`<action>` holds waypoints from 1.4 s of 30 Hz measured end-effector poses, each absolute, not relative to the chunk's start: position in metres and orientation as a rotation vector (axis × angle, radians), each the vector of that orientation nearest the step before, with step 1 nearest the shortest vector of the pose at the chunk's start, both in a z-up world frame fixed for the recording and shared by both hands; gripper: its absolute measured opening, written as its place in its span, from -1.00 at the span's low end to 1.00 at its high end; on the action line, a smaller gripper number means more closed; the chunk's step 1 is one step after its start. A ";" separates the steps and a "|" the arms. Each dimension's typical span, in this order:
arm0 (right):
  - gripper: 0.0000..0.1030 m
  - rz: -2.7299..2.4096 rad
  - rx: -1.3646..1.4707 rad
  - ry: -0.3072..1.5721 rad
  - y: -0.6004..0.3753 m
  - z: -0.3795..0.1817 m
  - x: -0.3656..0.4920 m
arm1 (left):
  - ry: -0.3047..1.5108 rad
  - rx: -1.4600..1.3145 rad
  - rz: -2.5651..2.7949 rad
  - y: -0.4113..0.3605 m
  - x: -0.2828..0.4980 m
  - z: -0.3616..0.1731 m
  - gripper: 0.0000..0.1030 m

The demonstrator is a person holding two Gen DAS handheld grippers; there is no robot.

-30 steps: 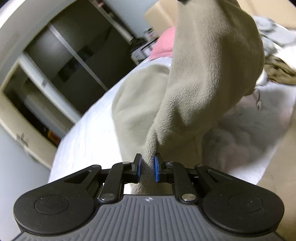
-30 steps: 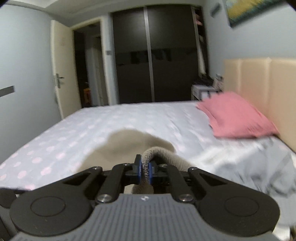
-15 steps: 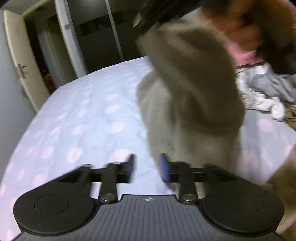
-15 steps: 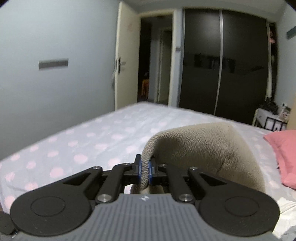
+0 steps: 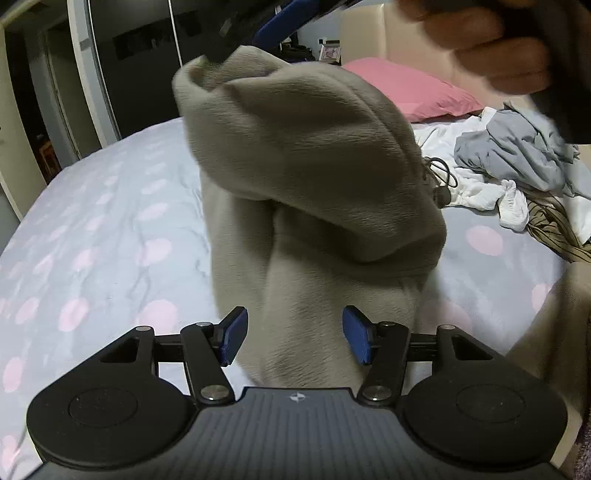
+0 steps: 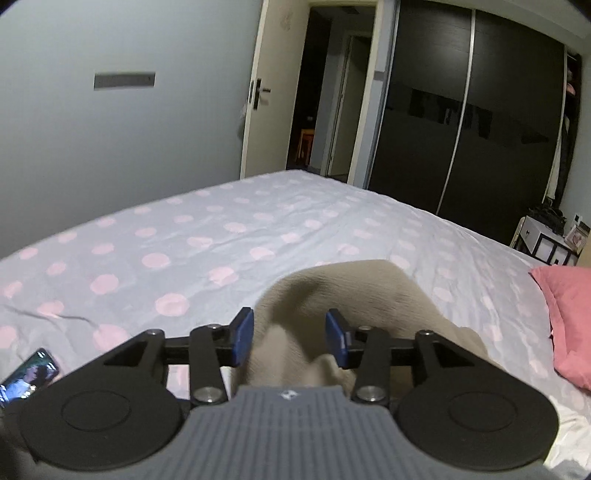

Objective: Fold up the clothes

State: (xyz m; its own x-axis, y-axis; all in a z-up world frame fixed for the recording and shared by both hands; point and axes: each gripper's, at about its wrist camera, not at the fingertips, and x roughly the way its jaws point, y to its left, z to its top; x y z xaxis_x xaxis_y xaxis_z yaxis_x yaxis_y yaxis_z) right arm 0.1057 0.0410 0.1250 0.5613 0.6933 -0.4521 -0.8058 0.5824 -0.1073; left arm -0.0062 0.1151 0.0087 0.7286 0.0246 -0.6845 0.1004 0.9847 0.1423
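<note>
The left gripper (image 5: 293, 338) stands wide, its blue pads on either side of the fleece (image 5: 314, 177) with a gap at each pad, so it grips nothing. The beige fleece hangs in a bunched fold over the bed (image 5: 110, 236), its upper edge near the right gripper (image 5: 273, 22) at the top of the left view, where a blurred hand (image 5: 491, 48) holds that tool. In the right view the right gripper (image 6: 290, 341) is also spread wide, with fleece (image 6: 354, 295) draped between and beyond its pads; whether the cloth rests on a pad is hard to tell. A pink pillow (image 5: 413, 92) lies by the headboard, beside a heap of grey and white clothes (image 5: 513, 162). A lit phone (image 6: 29, 376) lies on the dotted sheet at lower left.
</note>
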 end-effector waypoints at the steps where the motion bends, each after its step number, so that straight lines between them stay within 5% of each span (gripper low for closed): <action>1: 0.10 0.896 -0.304 0.374 0.030 0.127 0.104 | 0.759 0.177 -0.041 0.113 -0.004 0.006 0.07; 6: 0.59 0.790 -0.231 0.262 -0.033 0.131 0.112 | 0.784 0.190 -0.036 0.104 0.007 -0.006 0.08; 13: 0.62 0.512 -0.147 0.381 -0.109 0.103 0.161 | 0.821 0.218 -0.025 0.093 0.019 -0.023 0.15; 15: 0.61 0.449 -0.159 0.427 -0.124 0.088 0.173 | 0.831 0.208 -0.024 0.093 0.020 -0.025 0.02; 17: 0.61 0.416 -0.187 0.464 -0.134 0.074 0.179 | 0.828 0.201 -0.015 0.093 0.020 -0.025 -0.44; 20: 0.60 0.376 -0.243 0.507 -0.136 0.054 0.183 | 0.818 0.197 0.018 0.095 0.020 -0.023 -0.76; 27: 0.60 0.398 -0.254 0.582 -0.138 0.039 0.184 | 0.786 0.148 0.017 0.107 0.015 -0.012 -0.86; 30: 0.61 0.471 -0.253 0.604 -0.136 0.036 0.176 | 0.772 0.155 0.006 0.110 0.011 -0.009 -0.66; 32: 0.61 0.498 -0.261 0.615 -0.132 0.033 0.172 | 0.747 0.159 0.001 0.110 0.008 -0.008 -0.16; 34: 0.61 0.512 -0.266 0.635 -0.128 0.029 0.170 | 0.734 0.157 -0.020 0.108 0.006 -0.009 0.13; 42: 0.61 0.533 -0.291 0.663 -0.116 0.022 0.158 | 0.852 0.068 -0.023 0.114 0.030 -0.032 0.30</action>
